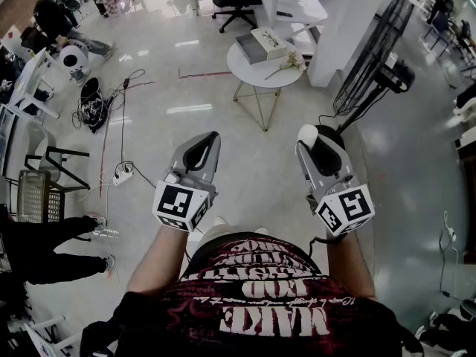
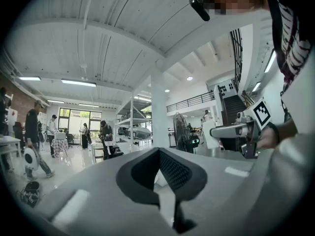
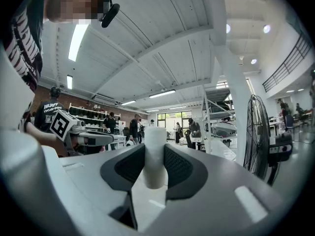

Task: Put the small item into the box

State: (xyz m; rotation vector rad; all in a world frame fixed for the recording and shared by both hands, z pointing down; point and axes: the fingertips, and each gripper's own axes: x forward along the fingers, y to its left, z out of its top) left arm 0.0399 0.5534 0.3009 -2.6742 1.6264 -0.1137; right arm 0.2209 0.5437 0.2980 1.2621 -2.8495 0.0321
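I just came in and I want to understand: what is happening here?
A person stands with a gripper in each hand, both held level. The right gripper is closed on a small white cylinder; the left gripper is shut and empty. A round table with a white box on it stands further ahead.

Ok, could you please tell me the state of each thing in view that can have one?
Left hand-held gripper: shut, empty, level.
Right hand-held gripper: shut on the cylinder, level.
Cylinder: upright between the pads, off any surface.
Box: on the table; open or closed cannot be told.
Fan: standing; running or not cannot be told.
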